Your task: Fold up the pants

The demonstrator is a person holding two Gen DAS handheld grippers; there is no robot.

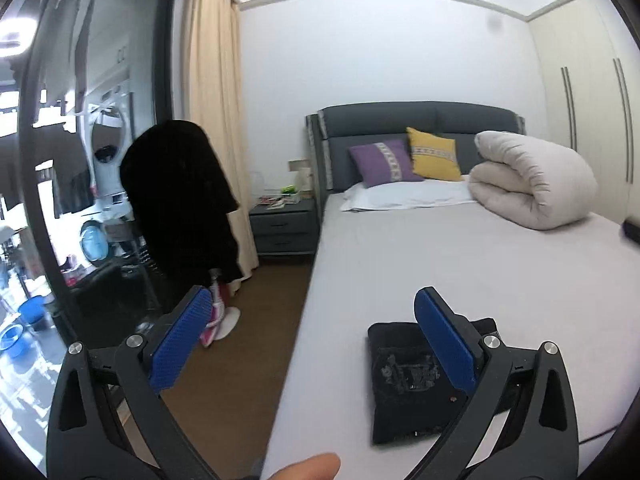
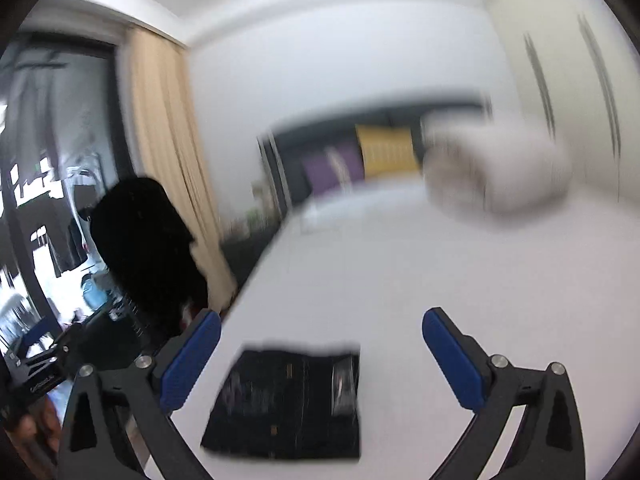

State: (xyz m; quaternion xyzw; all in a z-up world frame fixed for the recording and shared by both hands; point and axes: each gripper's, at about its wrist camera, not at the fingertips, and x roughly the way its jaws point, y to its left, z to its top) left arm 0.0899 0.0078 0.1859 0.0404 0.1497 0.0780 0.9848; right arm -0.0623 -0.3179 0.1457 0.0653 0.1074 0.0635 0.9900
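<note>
The black pants (image 1: 416,384) lie folded into a compact rectangle (a patchy grey print on top) on the bed (image 1: 460,264) near its foot. Both the left hand-held gripper (image 1: 316,344) and right hand-held gripper (image 2: 322,354) hover spread apart, holding nothing.

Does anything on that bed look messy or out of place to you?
Nothing stands out. The black pants lie in a compact folded bundle on the bed, and both grippers hang open above, holding nothing. The right view is blurred, so fine details there are unclear.
</note>
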